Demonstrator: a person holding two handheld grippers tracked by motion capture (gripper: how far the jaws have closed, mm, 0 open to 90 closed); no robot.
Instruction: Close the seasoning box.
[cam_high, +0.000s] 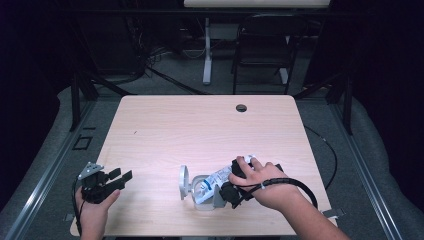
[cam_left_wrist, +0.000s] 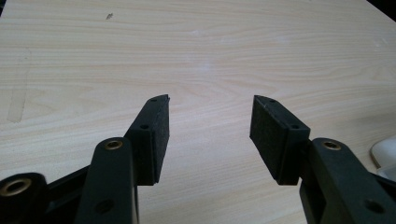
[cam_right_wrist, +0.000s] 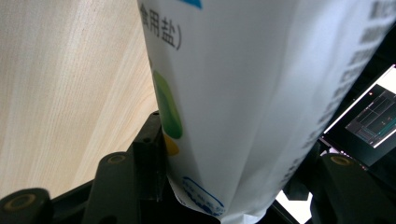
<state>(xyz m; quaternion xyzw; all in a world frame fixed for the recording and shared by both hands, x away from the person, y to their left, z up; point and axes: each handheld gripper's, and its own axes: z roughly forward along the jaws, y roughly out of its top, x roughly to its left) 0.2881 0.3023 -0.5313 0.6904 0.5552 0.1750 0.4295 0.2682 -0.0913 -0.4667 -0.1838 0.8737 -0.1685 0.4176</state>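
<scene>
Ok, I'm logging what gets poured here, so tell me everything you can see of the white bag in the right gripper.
The white bag is a soft, glossy pouch, plastic by the look of it, printed with blue, green and yellow marks and dark text. It lies tilted, its lower end over a clear container with a hinged lid standing open, at the table's near edge. The right gripper is shut on the bag's other end, its black pads pressing both faces, which crease slightly there. Whether the bag is open cannot be told.

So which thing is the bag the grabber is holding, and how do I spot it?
Look at the near edge of the wooden table, in front of the person's right hand. The white bag with blue print lies tilted there, clamped in the right gripper, over a clear container, the only printed thing.
</scene>
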